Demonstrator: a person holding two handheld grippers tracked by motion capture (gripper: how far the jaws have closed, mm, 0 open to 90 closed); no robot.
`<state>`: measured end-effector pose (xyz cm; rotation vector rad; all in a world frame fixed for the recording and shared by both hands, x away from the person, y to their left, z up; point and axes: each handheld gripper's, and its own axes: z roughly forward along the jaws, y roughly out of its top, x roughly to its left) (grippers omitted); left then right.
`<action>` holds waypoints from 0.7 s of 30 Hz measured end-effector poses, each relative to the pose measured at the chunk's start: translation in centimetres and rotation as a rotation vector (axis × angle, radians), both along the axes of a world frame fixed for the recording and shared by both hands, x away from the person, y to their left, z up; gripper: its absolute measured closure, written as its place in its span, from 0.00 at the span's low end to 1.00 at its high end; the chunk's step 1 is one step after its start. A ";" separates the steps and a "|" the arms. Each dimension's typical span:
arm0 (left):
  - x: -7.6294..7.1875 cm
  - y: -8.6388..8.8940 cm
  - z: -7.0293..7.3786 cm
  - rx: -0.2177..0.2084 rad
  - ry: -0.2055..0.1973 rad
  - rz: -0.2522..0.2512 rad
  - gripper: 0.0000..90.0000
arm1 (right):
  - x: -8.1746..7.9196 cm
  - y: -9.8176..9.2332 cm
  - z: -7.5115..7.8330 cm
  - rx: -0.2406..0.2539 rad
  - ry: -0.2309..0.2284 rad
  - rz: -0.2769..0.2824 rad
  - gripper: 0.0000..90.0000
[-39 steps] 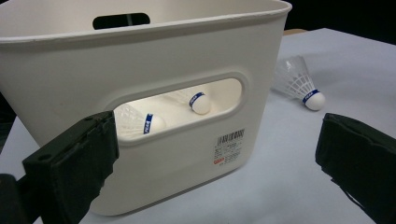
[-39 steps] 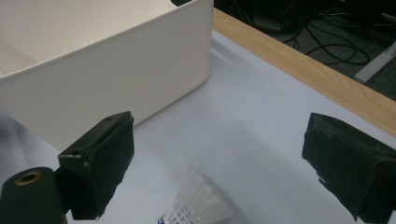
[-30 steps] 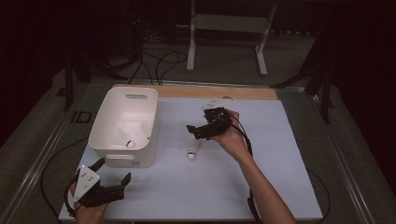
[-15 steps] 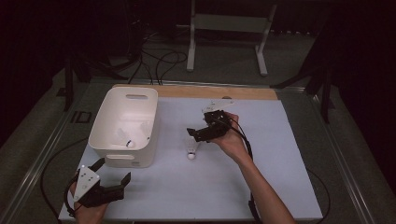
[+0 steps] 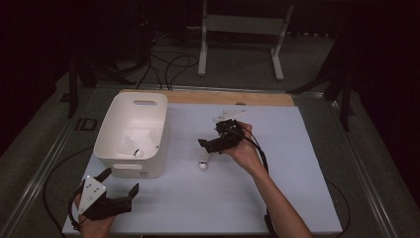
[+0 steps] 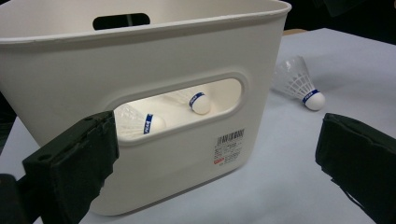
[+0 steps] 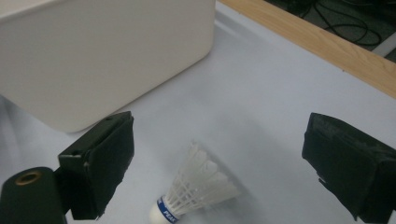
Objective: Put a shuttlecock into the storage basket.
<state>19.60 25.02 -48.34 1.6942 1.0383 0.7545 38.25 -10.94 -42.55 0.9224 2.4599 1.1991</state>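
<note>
A white plastic bin (image 5: pixel 131 134) stands on the left of the pale mat. Two white shuttlecocks lie inside it, one (image 6: pixel 140 123) and another (image 6: pixel 196 100) seen through its handle slot. A third shuttlecock (image 5: pixel 202 161) lies on the mat to the bin's right, cork toward the person; it is also the shuttlecock (image 7: pixel 196 191) low between the right jaws. My right gripper (image 5: pixel 209 142) hovers open just above it, not touching. My left gripper (image 5: pixel 120 181) rests open at the mat's front left, facing the bin's near wall (image 6: pixel 187 154), with nothing held.
A wooden strip (image 5: pixel 223 97) borders the mat's far edge. A small white piece (image 5: pixel 229 114) lies on the mat behind the right gripper. Cables trail over the floor beyond the table, by a metal stand (image 5: pixel 237 29).
The right gripper has come down and slightly left toward the shuttlecock on the mat. The left gripper and the bin have stayed put.
</note>
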 end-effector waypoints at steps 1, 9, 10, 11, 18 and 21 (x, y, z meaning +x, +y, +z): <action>0.0 0.0 0.0 -0.004 -0.001 0.001 0.00 | 0.0 0.0 -0.1 -0.004 0.000 0.002 0.10; 0.0 0.0 0.0 -0.002 0.000 0.001 0.00 | 0.0 0.1 -0.7 -0.008 0.011 0.004 0.10; 0.0 0.0 0.0 -0.002 0.000 0.000 0.00 | 0.0 0.1 -0.8 -0.011 0.013 0.005 0.10; 0.0 0.0 0.0 -0.002 0.000 0.000 0.00 | 0.0 0.1 -0.8 -0.011 0.016 0.004 0.10; 0.0 0.0 0.0 -0.001 0.001 0.000 0.00 | -0.1 0.3 -1.0 -0.018 0.019 0.010 0.10; 0.0 0.0 0.0 -0.002 0.000 0.000 0.00 | 0.0 0.2 -1.2 -0.016 0.024 0.007 0.10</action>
